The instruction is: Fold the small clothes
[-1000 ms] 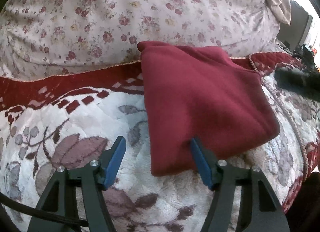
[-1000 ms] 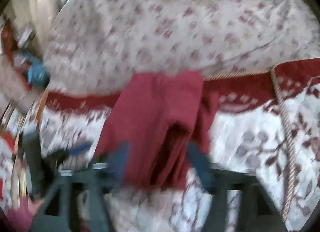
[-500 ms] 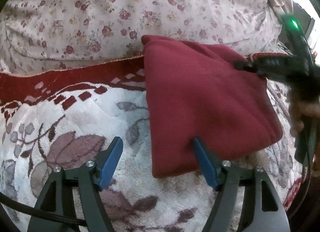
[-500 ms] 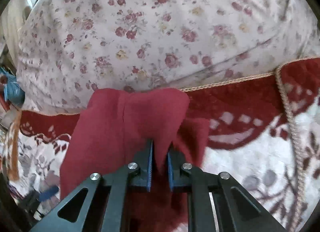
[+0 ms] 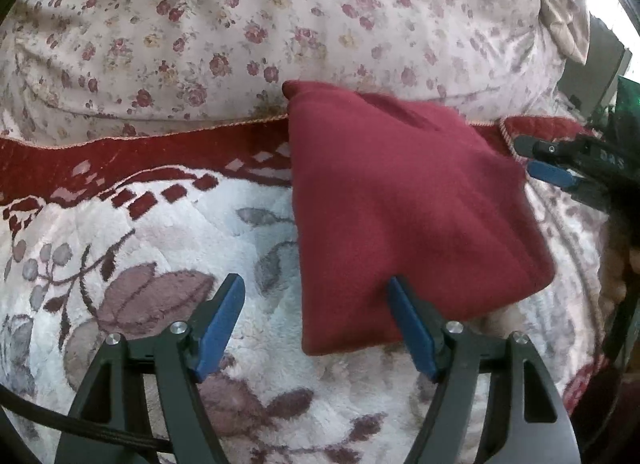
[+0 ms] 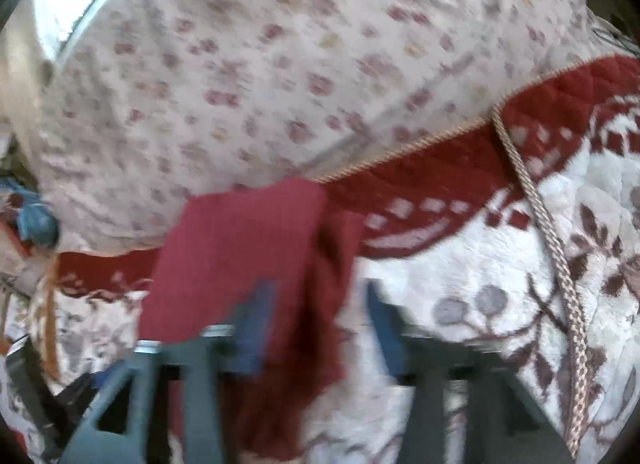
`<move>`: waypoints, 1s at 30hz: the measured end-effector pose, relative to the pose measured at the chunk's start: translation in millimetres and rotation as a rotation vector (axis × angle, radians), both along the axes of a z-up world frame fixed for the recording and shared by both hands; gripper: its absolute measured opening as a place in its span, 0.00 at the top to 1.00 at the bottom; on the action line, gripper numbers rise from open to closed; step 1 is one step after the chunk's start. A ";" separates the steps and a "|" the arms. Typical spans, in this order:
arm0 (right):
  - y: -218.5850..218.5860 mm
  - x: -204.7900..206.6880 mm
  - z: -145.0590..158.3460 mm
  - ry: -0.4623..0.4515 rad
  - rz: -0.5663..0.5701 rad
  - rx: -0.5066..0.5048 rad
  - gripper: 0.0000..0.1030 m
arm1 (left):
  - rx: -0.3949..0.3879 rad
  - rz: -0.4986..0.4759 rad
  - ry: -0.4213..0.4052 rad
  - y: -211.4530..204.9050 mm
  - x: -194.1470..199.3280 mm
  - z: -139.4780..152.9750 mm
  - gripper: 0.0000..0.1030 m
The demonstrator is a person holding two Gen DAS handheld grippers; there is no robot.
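A folded dark-red garment [image 5: 404, 207] lies on a plush blanket [image 5: 132, 248] with a leaf pattern and a red border, its far corner reaching up against a rose-print quilt [image 5: 248, 23] behind.

The left gripper [image 5: 316, 324] has its jaws wide apart. The garment's near edge sits partly between them — the right-hand blue pad [image 5: 412, 328] rests at or over the cloth's lower hem, while the left-hand pad [image 5: 222, 324] stands well clear over bare blanket. Neither pad presses the fabric from both sides, so nothing is clamped.

From the left wrist view the right gripper [image 5: 548, 167] shows at the garment's far right edge, just beside the cloth, blue pad visible.

The right wrist view is blurred by motion. There the right gripper [image 6: 320, 328] has jaws that have just been opening; they stand apart with the garment's [image 6: 240, 248] near fold lying between them — closer to the left-hand finger, which overlaps the cloth, than to the right-hand one, which is over the white blanket. The pads do not squeeze the fabric. A braided cord [image 6: 560, 264] runs along the blanket's seam to the right.
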State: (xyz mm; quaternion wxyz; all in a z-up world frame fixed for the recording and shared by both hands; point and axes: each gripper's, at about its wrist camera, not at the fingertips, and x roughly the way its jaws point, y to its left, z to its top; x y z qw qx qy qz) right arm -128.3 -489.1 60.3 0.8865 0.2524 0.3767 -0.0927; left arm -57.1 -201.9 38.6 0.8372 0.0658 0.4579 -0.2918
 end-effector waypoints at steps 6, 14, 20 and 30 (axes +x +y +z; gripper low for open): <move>32.9 31.7 -7.9 0.050 0.068 -0.052 0.38 | -0.062 0.016 0.038 1.9 6.0 0.9 0.24; 1.5 23.9 -52.8 0.029 0.009 0.109 0.16 | -0.200 -0.012 0.128 -2.5 45.4 4.6 0.09; -9.7 39.2 -67.8 -0.018 0.097 0.232 0.07 | -0.215 -0.071 0.261 -29.0 75.8 -24.3 0.09; 15.1 63.6 -66.7 -0.030 0.212 0.214 0.40 | -0.221 -0.140 0.292 -48.1 74.1 -26.5 0.40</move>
